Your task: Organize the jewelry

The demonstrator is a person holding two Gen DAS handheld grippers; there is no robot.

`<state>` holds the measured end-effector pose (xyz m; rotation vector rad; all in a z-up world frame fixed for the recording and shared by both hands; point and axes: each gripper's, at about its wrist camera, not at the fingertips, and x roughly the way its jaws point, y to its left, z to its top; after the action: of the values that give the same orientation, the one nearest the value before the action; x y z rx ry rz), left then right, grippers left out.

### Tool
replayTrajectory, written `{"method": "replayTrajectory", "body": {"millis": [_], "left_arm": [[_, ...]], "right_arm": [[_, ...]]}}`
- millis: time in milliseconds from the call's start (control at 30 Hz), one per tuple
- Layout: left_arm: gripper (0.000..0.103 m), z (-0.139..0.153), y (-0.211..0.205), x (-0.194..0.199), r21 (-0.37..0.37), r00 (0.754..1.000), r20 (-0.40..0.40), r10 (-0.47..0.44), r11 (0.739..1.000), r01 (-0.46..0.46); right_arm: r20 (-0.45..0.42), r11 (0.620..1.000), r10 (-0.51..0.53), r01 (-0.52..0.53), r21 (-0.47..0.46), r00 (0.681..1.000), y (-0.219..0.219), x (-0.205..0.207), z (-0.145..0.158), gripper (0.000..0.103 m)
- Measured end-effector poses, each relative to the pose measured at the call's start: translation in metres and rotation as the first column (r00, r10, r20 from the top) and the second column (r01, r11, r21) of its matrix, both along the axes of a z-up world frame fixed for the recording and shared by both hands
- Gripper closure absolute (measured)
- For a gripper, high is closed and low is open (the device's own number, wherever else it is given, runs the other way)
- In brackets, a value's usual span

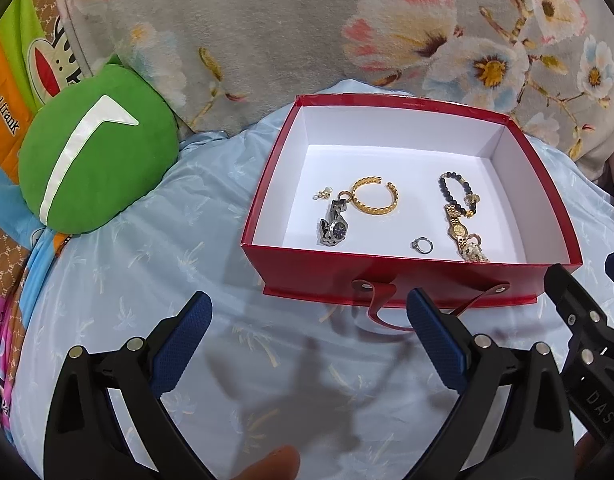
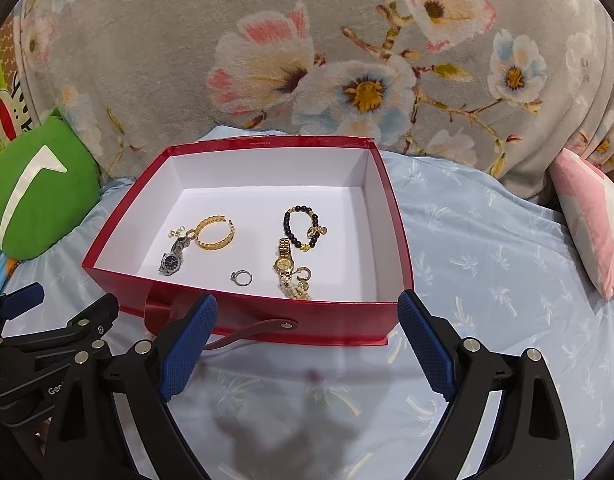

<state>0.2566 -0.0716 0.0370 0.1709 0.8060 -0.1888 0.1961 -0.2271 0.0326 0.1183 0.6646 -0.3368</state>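
A red box [image 1: 399, 280] with a white inside sits on the light blue bedsheet; it also shows in the right wrist view [image 2: 307, 320]. Inside lie a silver watch [image 1: 334, 224], a gold cuff bracelet [image 1: 374, 197], small earrings [image 1: 322, 194], a silver ring [image 1: 422, 245], a gold watch [image 1: 458, 227], a dark bead bracelet [image 1: 459, 194] and a pearl piece [image 1: 476, 252]. My left gripper [image 1: 309, 312] is open and empty in front of the box. My right gripper [image 2: 307, 312] is open and empty at the box's front wall.
A green round cushion [image 1: 93, 152] lies left of the box. A grey floral blanket [image 1: 307, 32] rises behind it. A pink pillow [image 2: 591, 224] lies at the right. The box's red strap handle [image 1: 387, 312] hangs at its front.
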Motion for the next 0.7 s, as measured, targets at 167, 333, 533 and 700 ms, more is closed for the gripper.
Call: {"method": "replayTrajectory", "body": {"millis": [167,333,533,700], "left_arm": [[0.008,-0.0005,-0.0007,-0.0011,0.006,1.0,0.001,-0.004,1.0,0.004],[0.008,-0.0009,-0.0014,-0.0009,0.009,1.0,0.001,-0.006,1.0,0.005],[0.008,-0.0011,-0.0014,-0.0009,0.01,1.0,0.001,-0.006,1.0,0.006],[0.008,-0.0017,-0.002,-0.0012,0.011,1.0,-0.001,-0.006,1.0,0.006]], "right_arm": [[-0.004,1.0,0.005,-0.005,-0.003,1.0,0.0021,0.0007,-0.0012,0.014],[-0.005,1.0,0.004,-0.004,-0.003,1.0,0.0026,0.0007,-0.0014,0.014],[-0.004,1.0,0.004,-0.004,-0.002,1.0,0.0022,0.001,-0.0012,0.014],[-0.005,1.0,0.004,-0.004,-0.002,1.0,0.002,0.0012,-0.0012,0.014]]}}
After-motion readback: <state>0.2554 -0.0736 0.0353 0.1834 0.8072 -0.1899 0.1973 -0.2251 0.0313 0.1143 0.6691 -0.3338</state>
